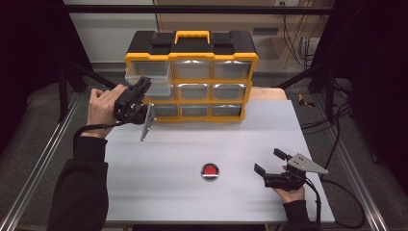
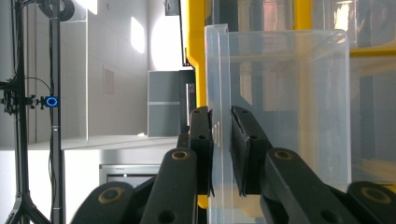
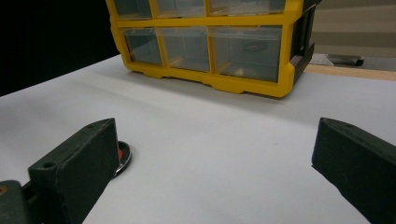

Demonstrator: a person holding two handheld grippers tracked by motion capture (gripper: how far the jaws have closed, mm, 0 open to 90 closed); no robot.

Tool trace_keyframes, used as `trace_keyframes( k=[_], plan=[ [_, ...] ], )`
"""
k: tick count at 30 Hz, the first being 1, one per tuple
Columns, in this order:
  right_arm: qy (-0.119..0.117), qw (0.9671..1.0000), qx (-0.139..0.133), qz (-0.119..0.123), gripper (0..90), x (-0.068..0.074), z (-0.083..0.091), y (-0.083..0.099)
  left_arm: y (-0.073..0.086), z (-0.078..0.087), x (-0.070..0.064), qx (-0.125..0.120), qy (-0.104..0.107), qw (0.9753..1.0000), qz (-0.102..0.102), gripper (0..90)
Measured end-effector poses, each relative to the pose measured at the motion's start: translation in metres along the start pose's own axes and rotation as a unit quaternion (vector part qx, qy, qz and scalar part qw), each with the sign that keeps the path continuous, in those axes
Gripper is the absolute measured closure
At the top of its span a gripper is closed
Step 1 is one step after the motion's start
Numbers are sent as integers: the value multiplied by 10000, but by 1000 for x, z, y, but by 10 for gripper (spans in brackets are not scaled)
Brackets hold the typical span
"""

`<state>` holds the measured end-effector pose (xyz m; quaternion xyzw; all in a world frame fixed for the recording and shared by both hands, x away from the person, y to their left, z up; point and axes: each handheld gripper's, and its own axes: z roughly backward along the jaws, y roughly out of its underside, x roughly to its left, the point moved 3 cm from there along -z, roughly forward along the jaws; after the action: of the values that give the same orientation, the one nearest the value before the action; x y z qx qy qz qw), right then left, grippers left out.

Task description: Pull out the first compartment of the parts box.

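At the yellow organizer [image 1: 191,79], the left gripper [image 2: 222,140] is pinching a clear plastic drawer's [image 2: 280,93] thin front, pulled partly out; the right gripper [image 1: 272,162] is resting wide open beside a round red disc [image 1: 210,171].

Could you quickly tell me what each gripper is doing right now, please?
Left gripper: shut on the front wall of the clear drawer of the yellow organizer.
Right gripper: open, holding nothing, near the red disc.

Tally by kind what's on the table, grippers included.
Yellow drawer cabinet: 1
Clear drawers in it, counting the pulled-out top-left drawer: 9
Red round object: 1
Grippers, left gripper and right gripper: 2
Total: 13
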<state>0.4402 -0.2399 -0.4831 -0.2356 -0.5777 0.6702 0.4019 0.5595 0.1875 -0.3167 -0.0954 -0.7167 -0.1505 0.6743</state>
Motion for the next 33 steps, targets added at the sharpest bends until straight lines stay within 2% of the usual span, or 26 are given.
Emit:
trace_keyframes(
  k=[33],
  plan=[
    [-2, 10000, -6, 5, 14, 0, 0, 0, -5, 17, 1, -89, -52, 9999, -25, 786]
  ],
)
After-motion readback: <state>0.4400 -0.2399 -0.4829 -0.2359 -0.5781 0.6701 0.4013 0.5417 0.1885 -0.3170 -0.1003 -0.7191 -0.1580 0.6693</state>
